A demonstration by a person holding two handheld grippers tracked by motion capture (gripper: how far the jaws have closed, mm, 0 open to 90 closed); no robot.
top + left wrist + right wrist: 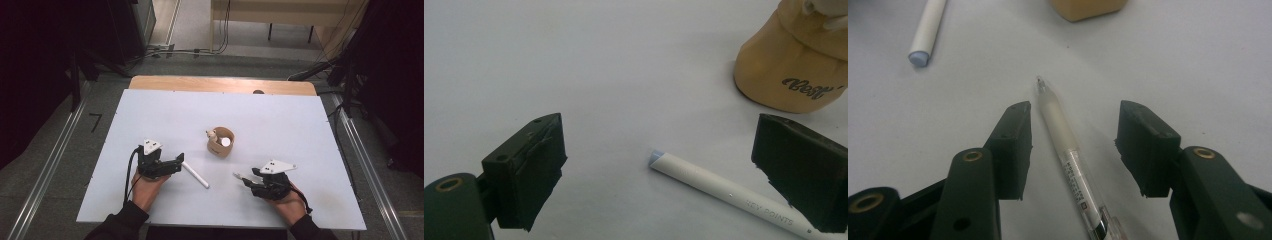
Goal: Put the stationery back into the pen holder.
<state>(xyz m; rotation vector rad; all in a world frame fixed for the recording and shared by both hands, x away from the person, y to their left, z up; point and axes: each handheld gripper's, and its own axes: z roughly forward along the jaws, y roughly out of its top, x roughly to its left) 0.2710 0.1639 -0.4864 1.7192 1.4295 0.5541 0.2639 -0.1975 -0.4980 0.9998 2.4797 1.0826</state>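
Two tongs agape, pens [1068, 150] between

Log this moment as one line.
left gripper: open, astride white pen cap | right gripper: open, astride clear pen | tan cup: untouched

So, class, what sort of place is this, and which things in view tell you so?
Probably a lab or workshop set up for recording: a white-topped table on grey floor, black cables trailing across the floor behind it, and metal rails along each side.
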